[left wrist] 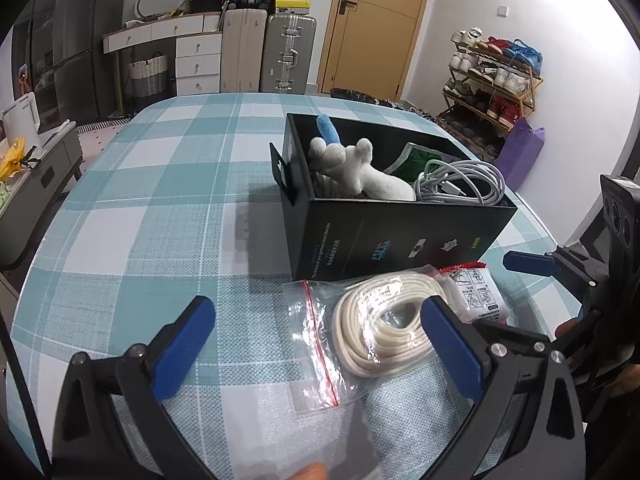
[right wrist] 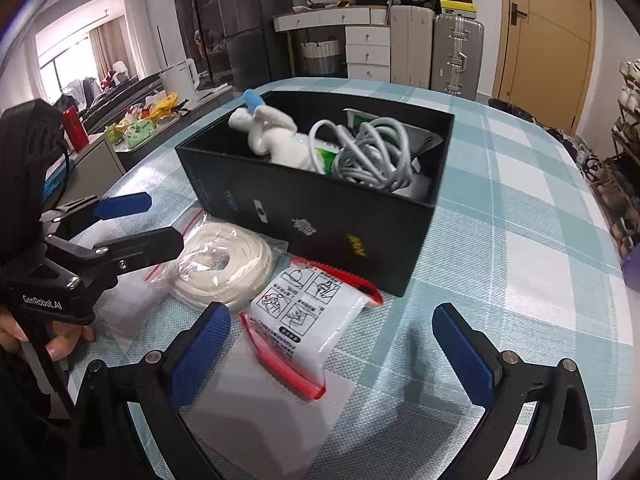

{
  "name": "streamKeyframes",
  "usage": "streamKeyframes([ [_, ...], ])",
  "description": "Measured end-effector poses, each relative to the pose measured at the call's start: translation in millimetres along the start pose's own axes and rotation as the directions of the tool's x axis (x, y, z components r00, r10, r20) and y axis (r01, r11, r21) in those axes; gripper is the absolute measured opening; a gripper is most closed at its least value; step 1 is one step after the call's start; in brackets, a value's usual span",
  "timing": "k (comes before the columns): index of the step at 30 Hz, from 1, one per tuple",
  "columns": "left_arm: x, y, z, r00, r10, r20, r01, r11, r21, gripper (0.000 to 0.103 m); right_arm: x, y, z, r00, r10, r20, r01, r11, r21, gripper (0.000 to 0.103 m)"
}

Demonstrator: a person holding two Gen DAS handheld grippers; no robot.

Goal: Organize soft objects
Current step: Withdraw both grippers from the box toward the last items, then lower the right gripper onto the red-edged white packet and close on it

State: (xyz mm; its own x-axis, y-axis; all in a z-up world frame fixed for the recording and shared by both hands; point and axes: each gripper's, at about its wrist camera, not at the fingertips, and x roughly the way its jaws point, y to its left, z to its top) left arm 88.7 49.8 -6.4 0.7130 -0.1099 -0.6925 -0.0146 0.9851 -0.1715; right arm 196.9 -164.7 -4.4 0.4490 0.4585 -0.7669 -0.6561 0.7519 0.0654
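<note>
Left wrist view: left hand-held gripper (left wrist: 316,350) spread wide, lower frame, over bagged cream cord coil (left wrist: 384,320); black box (left wrist: 400,236) at centre holds plush toy (left wrist: 360,168). Right wrist view: right hand-held gripper (right wrist: 332,350) wide, empty; white-and-red packet (right wrist: 304,312) between its fingers on the desk (right wrist: 520,240).

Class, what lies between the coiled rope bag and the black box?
Nothing: in the right wrist view the rope bag lies right against the box wall.
</note>
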Motion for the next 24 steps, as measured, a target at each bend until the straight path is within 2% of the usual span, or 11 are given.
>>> streamKeyframes([
  [12, 3.9, 0.0, 0.6, 1.0, 0.016, -0.017, -0.016, 1.0, 0.007, 0.103, 12.4, 1.0, 1.8, 0.999, -0.023, -0.048, 0.024, 0.999, 0.026, 0.103],
  [24, 4.6, 2.6, 0.8, 1.0, 0.013, -0.02, -0.013, 1.0, -0.004, 0.103, 4.3, -20.3, -9.3, 0.997, -0.039, -0.064, 0.044, 0.996, 0.079, 0.103],
])
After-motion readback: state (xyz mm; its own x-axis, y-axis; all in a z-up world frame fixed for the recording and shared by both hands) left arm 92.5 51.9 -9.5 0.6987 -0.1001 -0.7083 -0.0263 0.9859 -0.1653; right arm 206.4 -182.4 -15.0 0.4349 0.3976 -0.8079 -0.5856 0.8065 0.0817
